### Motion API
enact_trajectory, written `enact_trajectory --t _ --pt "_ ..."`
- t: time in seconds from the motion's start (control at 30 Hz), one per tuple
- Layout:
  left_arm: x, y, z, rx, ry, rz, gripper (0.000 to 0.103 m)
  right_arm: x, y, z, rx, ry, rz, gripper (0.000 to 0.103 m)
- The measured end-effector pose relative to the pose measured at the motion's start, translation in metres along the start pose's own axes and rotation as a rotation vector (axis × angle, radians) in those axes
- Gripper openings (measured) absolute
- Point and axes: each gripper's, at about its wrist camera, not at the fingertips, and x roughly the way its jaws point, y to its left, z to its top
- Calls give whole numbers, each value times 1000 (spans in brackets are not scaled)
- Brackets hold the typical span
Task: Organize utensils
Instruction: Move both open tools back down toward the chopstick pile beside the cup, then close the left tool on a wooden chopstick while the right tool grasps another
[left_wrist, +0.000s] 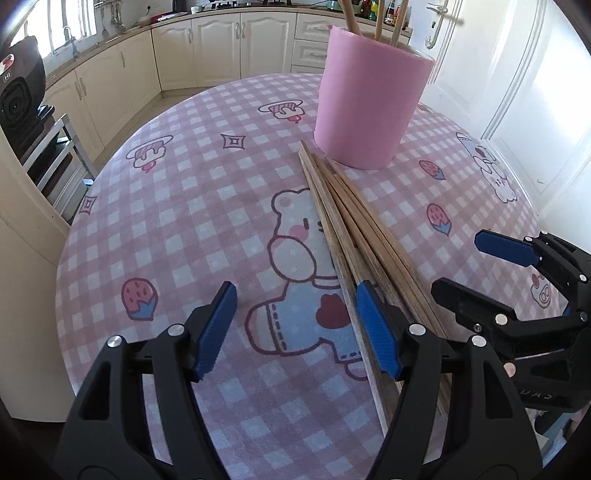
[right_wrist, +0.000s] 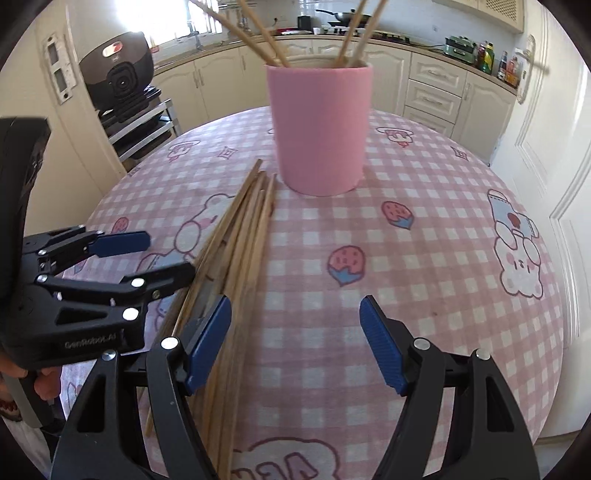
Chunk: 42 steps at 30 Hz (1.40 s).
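A pink cylindrical holder (left_wrist: 369, 107) stands on the table with several wooden chopsticks upright in it; it also shows in the right wrist view (right_wrist: 319, 129). A bundle of wooden chopsticks (left_wrist: 354, 229) lies flat on the tablecloth in front of it, also in the right wrist view (right_wrist: 240, 243). My left gripper (left_wrist: 295, 325) is open and empty, just left of the bundle, its right finger beside the chopsticks. My right gripper (right_wrist: 295, 343) is open and empty, just right of the bundle. Each gripper shows in the other's view: the right (left_wrist: 476, 266), the left (right_wrist: 162, 254).
The round table has a pink checked cloth (right_wrist: 424, 258) with cartoon prints. Cream kitchen cabinets (left_wrist: 221, 44) run behind. A black appliance on a metal rack (right_wrist: 122, 81) stands to the left. A white door (right_wrist: 554, 166) is on the right.
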Motion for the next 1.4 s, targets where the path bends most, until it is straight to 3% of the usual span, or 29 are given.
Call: enact_trajectory --t 0.2,0.4,0.57,0.67,0.9,1.07,1.17,1.4 --pt "7 -15 -2 67 8 60 71 2 -10 0 39 8 30 69" --pt "18 -10 9 48 5 70 72 7 -13 8 72 17 104 67" --pt "24 -6 22 50 22 69 71 17 -4 22 26 63 97 38" --pt "25 -2 25 52 19 57 69 23 2 32 -11 100 84 27" --pt "22 7 26 48 7 58 52 33 15 44 -57 137 70 25" --pt "23 10 29 43 14 62 46 40 16 54 -69 163 34 25" --pt "27 9 38 51 28 67 45 48 18 60 -82 203 25 22" --pt "37 9 61 33 60 48 30 61 23 75 -103 240 -6 14"
